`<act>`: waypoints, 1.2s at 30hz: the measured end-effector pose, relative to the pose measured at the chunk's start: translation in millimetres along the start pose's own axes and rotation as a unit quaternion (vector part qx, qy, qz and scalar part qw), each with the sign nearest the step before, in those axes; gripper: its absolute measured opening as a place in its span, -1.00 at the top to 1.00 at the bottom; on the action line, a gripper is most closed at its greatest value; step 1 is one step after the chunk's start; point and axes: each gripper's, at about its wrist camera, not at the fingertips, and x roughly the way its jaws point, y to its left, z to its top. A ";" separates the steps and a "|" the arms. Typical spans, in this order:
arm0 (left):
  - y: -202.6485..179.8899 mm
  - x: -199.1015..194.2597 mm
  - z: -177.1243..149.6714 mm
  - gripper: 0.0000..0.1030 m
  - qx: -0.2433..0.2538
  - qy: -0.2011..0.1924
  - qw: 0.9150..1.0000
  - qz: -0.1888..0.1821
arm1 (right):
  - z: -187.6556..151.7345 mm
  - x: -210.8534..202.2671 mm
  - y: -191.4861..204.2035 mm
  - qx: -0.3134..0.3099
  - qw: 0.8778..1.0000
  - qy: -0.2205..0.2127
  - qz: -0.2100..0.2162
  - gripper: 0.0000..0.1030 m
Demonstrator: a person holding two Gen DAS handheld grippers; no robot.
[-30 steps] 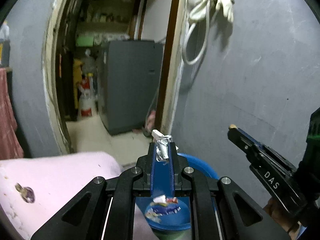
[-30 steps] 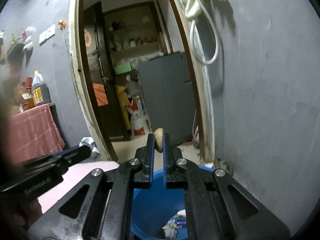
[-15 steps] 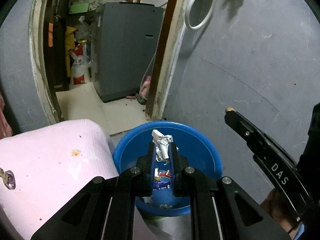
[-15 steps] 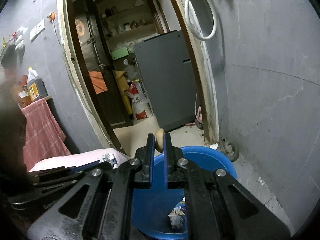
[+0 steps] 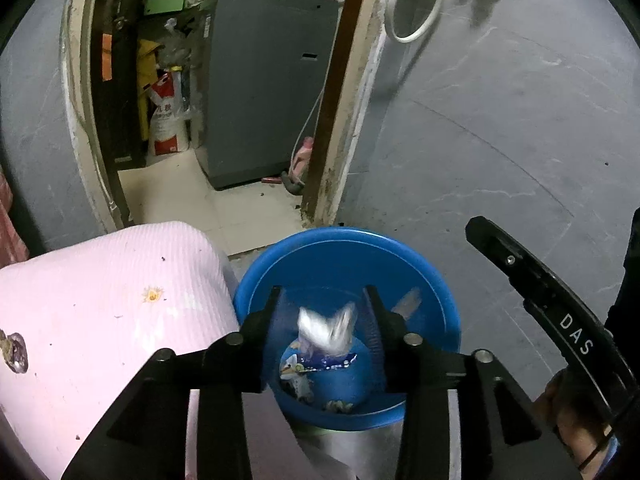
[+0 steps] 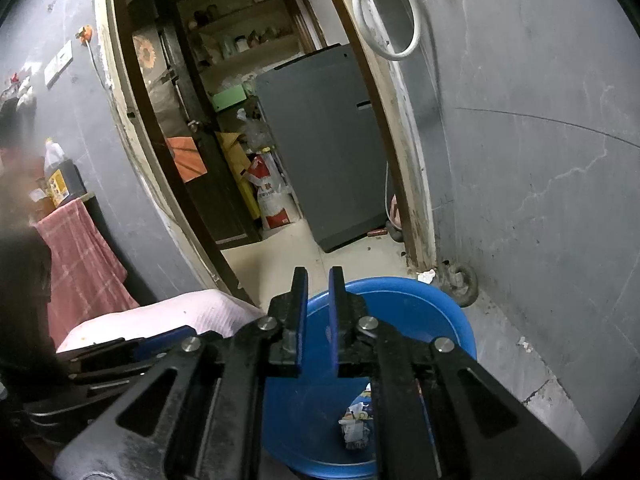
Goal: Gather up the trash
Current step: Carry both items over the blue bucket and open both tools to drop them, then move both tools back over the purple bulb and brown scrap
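Left gripper (image 5: 322, 300) over the blue basin (image 5: 436, 292), jaws opening. A blurred crumpled white wrapper (image 5: 326, 330) sits between them, clear of both pads, above the printed wrappers (image 5: 308, 364) on the basin floor. Right gripper (image 6: 318, 280) above the basin's near rim; its blue pads stand a narrow gap apart with nothing between. Pink mat (image 5: 100, 300) just left of the basin. Grey cabinet (image 5: 264, 80) beyond the basin, through the doorway.

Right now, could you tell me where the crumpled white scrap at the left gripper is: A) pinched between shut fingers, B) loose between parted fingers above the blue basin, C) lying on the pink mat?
B: the crumpled white scrap is blurred between the opening left gripper, above the blue basin.
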 end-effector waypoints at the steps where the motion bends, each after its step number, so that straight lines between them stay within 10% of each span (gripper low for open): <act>1: 0.6 0.2 0.2 0.32 -0.001 0.001 1.000 0.002 | 0.0 0.3 -0.3 0.001 1.000 0.001 0.000 0.78; 14: 27.8 -26.3 5.4 -0.19 -0.031 -0.032 0.998 0.042 | 1.0 -1.2 6.7 -0.002 1.000 -0.015 0.003 0.09; 18: 47.6 -50.3 3.4 -0.67 -0.056 -0.072 0.995 0.043 | 2.1 -5.1 13.4 -0.003 0.999 -0.032 0.008 -0.29; 27: 92.9 -104.9 -1.7 -0.91 -0.082 -0.144 0.982 0.095 | 3.3 -14.5 50.8 -0.024 0.994 -0.083 0.060 -0.93; 36: 138.4 -158.1 -15.0 -0.92 -0.088 -0.193 0.965 0.154 | -3.6 -21.3 102.4 -0.071 0.986 -0.087 0.120 -1.00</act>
